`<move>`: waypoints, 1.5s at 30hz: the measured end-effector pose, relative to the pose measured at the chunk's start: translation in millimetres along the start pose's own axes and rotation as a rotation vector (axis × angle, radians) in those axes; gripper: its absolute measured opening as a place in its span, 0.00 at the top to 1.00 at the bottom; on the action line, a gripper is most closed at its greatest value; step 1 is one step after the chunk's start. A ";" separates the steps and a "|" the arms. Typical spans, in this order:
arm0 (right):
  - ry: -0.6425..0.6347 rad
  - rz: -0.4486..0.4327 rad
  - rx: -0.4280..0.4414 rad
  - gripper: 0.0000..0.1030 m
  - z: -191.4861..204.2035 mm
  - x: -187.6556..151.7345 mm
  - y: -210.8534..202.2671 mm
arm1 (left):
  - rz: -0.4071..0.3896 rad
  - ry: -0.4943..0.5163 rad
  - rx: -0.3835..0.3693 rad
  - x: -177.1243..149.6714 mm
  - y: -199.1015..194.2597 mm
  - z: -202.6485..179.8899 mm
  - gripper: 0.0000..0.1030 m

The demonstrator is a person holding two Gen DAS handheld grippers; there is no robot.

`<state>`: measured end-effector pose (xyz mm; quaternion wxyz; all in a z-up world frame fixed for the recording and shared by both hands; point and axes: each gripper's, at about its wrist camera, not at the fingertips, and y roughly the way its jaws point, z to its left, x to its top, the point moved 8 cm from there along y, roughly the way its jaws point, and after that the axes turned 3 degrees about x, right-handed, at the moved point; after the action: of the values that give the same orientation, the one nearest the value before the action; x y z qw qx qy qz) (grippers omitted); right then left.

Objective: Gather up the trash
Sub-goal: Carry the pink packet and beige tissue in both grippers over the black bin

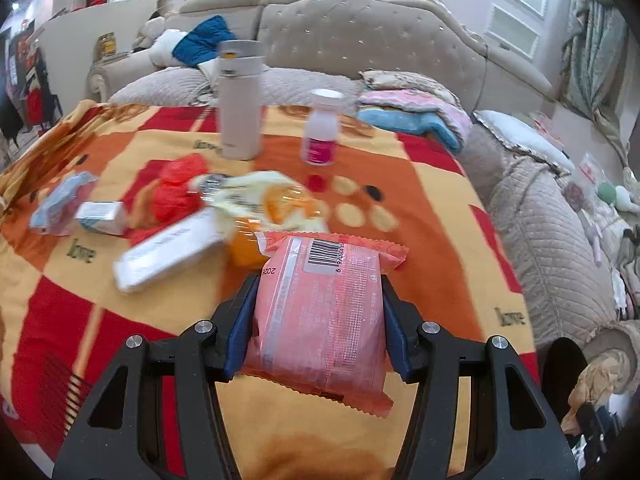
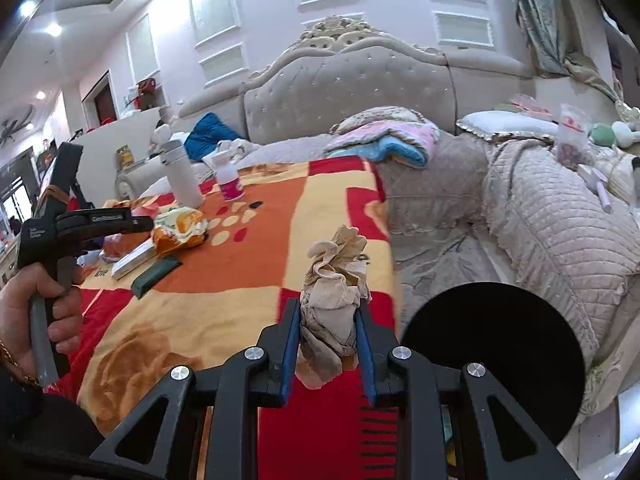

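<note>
Left gripper [image 1: 318, 320] jaws closed on pink packet [image 1: 320, 312]; right gripper [image 2: 328, 344] jaws pinched on crumpled tissue [image 2: 334, 296]. Risk judged: limp tissue slipped before black bin [image 2: 492, 356] reached.

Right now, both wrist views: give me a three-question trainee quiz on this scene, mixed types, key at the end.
1. Multiple choice: what does the left hand-held gripper hold? A) white bottle B) pink packet C) crumpled tissue
2. True or false: the right hand-held gripper is empty.
3. Fill in: the flask and the white bottle both stand ___ on the blanket.

Key
1. B: the pink packet sits between its blue pads.
2. False: it is shut on the crumpled tissue.
3. upright
</note>
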<state>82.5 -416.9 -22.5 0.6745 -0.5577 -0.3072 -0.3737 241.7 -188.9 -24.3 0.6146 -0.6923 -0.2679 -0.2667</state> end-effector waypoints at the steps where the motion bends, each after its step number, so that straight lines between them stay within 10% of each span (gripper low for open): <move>1: 0.011 -0.001 -0.008 0.76 -5.4 -0.5 -2.2 | 0.001 0.007 -0.007 -1.6 0.7 -10.2 0.47; 10: 0.062 -0.015 -0.087 0.76 -53.6 -6.3 -28.3 | -0.025 0.199 -0.115 -39.5 2.3 -110.3 0.47; 23: 0.197 -0.032 -0.231 0.76 -115.8 -14.9 -47.6 | 0.009 0.533 -0.541 -90.7 -27.3 -227.2 0.47; 45: 0.316 0.014 -0.361 0.73 -146.6 -25.6 -34.4 | 0.134 0.643 -0.689 -129.5 -10.7 -288.6 0.46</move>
<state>39.4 -560.1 -53.5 0.6061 -0.6061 -0.1221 -0.5004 130.2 -480.2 -77.6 0.4167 -0.7539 0.0852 -0.5008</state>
